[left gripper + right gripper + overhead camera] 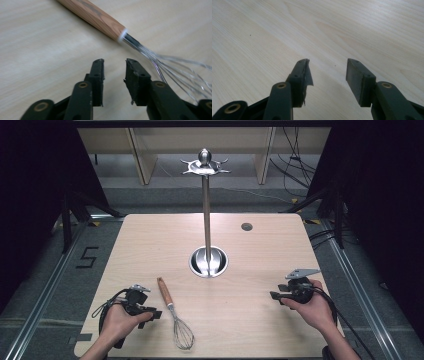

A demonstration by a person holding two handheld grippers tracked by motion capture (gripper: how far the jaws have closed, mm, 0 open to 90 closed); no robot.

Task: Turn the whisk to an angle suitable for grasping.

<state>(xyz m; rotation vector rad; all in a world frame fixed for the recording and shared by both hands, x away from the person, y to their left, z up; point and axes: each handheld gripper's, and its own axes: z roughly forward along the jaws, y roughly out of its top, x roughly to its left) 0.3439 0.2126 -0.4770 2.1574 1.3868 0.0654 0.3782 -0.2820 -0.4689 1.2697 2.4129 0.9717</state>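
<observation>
A whisk point(173, 312) with a wooden handle and wire loops lies on the table's near left part, handle pointing away. My left gripper point(156, 314) rests just left of it, jaws open and empty. In the left gripper view the whisk point(105, 23) lies a short way beyond the gripper point(114, 63), its wires running off to the right. My right gripper point(273, 296) sits at the near right, held by a hand, jaws pointing left. In the right gripper view the gripper point(327, 62) stands open over bare wood, and the pad on its left jaw looks frayed.
A tall metal utensil stand point(206, 205) with hooks on top rises from a round steel base point(208, 261) at the table's middle. A small dark hole point(246, 226) sits at the far right. The wooden table point(150, 245) ends close behind both hands.
</observation>
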